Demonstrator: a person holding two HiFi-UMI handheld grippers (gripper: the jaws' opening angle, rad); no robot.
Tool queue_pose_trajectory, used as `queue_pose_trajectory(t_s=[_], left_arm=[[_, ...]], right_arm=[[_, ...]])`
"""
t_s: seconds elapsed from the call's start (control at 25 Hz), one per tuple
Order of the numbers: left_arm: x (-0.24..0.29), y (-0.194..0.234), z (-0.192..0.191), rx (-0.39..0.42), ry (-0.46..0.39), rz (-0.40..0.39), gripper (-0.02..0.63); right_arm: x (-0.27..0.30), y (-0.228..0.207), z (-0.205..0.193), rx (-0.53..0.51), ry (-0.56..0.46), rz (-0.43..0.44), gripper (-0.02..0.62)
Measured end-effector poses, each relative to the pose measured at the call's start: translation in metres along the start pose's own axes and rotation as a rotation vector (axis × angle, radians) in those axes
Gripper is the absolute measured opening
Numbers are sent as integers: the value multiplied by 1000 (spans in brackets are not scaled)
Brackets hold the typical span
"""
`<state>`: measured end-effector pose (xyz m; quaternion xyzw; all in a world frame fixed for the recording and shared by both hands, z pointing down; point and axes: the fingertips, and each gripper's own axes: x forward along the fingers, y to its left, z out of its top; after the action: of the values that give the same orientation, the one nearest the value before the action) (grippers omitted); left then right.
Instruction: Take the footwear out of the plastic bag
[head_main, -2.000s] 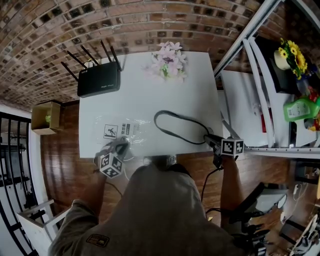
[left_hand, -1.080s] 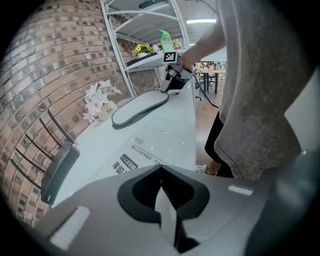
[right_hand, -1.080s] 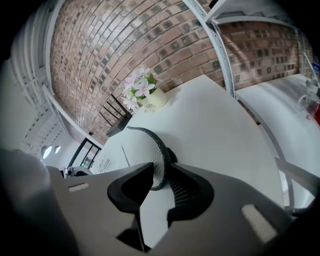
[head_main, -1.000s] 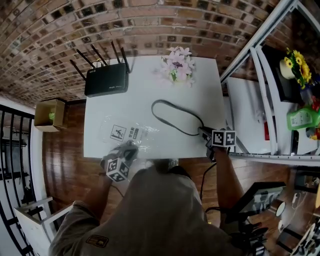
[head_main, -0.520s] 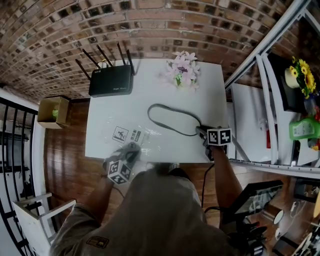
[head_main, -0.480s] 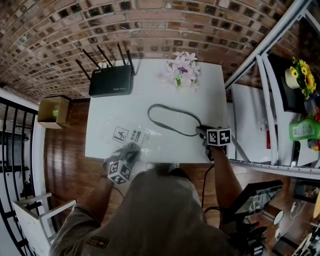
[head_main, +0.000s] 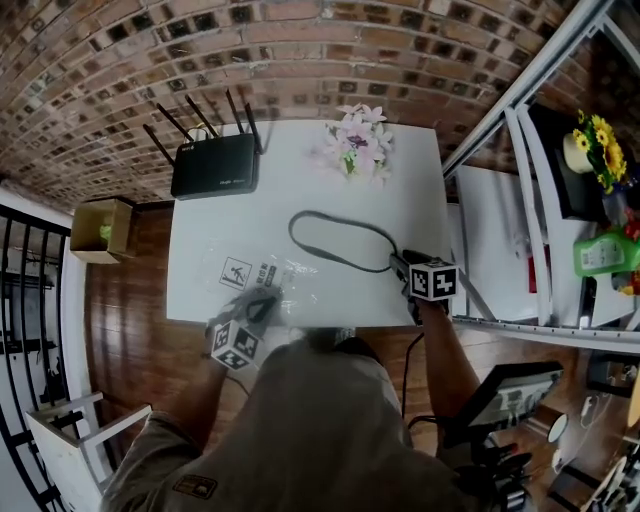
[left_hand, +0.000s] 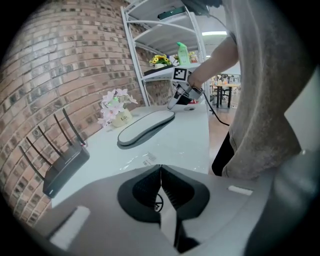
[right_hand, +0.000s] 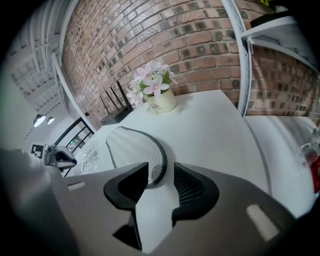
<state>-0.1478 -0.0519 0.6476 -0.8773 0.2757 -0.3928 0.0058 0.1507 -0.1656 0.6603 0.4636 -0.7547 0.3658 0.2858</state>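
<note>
A flat white slipper with a dark rim (head_main: 340, 242) lies sole up on the white table (head_main: 300, 180), outside the clear plastic bag (head_main: 250, 275). My right gripper (head_main: 400, 265) is at the slipper's near right end. Its jaws have just been opening and now stand apart, with the slipper's tip (right_hand: 145, 165) by the left pad and not pressed. In the right gripper view the gripper (right_hand: 161, 182) points down at the table. My left gripper (head_main: 262, 303) is shut on the bag's near edge. The printed film (left_hand: 159, 202) shows pinched between its pads in the left gripper view.
A black router with antennas (head_main: 215, 165) stands at the table's far left, and a pot of pink flowers (head_main: 355, 140) at the far middle. White metal shelving (head_main: 540, 200) runs along the right side. A cardboard box (head_main: 100, 228) sits on the wooden floor to the left.
The right gripper's jaws have come apart at the slipper's end. The left gripper has lifted slightly with the bag's edge. The slipper lies where it was.
</note>
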Motion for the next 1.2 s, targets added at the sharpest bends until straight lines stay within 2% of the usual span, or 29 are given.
queue_pose_trajectory(t_s=[0.28, 0.52, 0.84, 1.0, 1.2], left_arm=[[-8, 11, 21, -100, -121, 26, 4], [-23, 23, 40, -279, -258, 32, 3], [-41, 26, 62, -595, -408, 53, 2], [-47, 7, 80, -662, -445, 78, 2], [-52, -38, 111, -705, -478, 95, 2]], right_arm=[[-33, 8, 0, -13, -107, -82, 130], [-61, 40, -8, -35, -165, -98, 98], [-86, 99, -6, -134, -257, -5, 60], [-103, 125, -13, -205, -298, 74, 38], [-135, 146, -44, -284, -315, 159, 15]])
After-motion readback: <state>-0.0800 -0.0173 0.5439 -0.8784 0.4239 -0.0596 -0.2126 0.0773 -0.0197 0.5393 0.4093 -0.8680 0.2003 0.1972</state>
